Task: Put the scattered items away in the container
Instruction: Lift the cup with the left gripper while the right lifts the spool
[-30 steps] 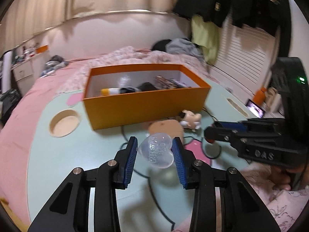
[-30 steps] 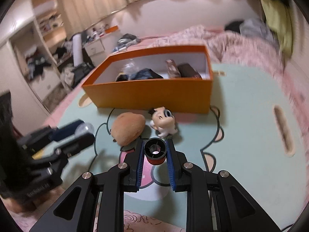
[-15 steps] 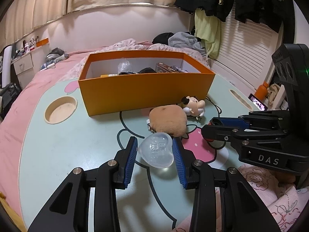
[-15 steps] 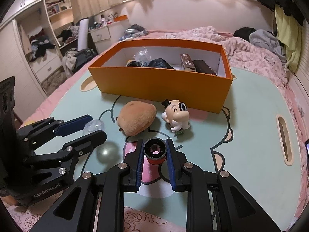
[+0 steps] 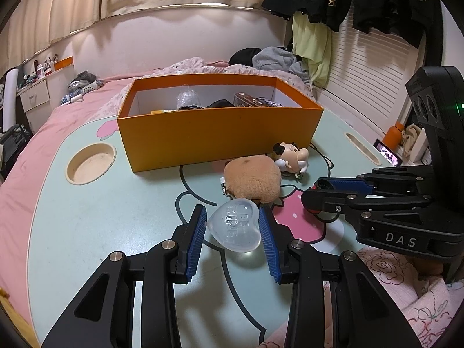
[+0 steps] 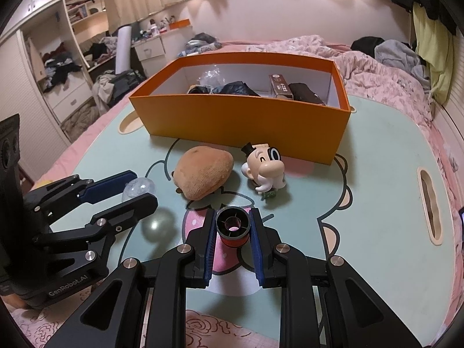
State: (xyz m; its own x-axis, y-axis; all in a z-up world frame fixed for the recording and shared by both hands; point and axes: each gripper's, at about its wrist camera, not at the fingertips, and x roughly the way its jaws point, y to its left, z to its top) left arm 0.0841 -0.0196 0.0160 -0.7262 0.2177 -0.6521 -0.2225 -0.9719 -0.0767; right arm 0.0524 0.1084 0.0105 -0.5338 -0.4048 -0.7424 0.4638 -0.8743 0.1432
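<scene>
My left gripper (image 5: 233,227) is shut on a clear heart-shaped case (image 5: 235,226), lifted slightly above the mint table (image 5: 101,217). In the right wrist view the left gripper (image 6: 139,188) sits at the left. My right gripper (image 6: 233,227) is shut on a small red and black spool (image 6: 233,226); it shows as the right gripper (image 5: 322,191) in the left wrist view. Ahead lie a brown plush (image 6: 204,171) and a cartoon figurine (image 6: 264,168). Behind them stands the open orange box (image 6: 240,121), holding several items.
The table has a round cup recess (image 5: 90,162) at the left and a slot (image 6: 430,206) at the right. Pink bedding (image 5: 37,133) surrounds it. Clothes hang at the back right, and shelves and drawers stand at the left. Floral pink fabric lies along the near edge.
Both views have shifted slightly, and the right wrist view has steadied from a tilted blur. The heart case and the spool stay gripped.
</scene>
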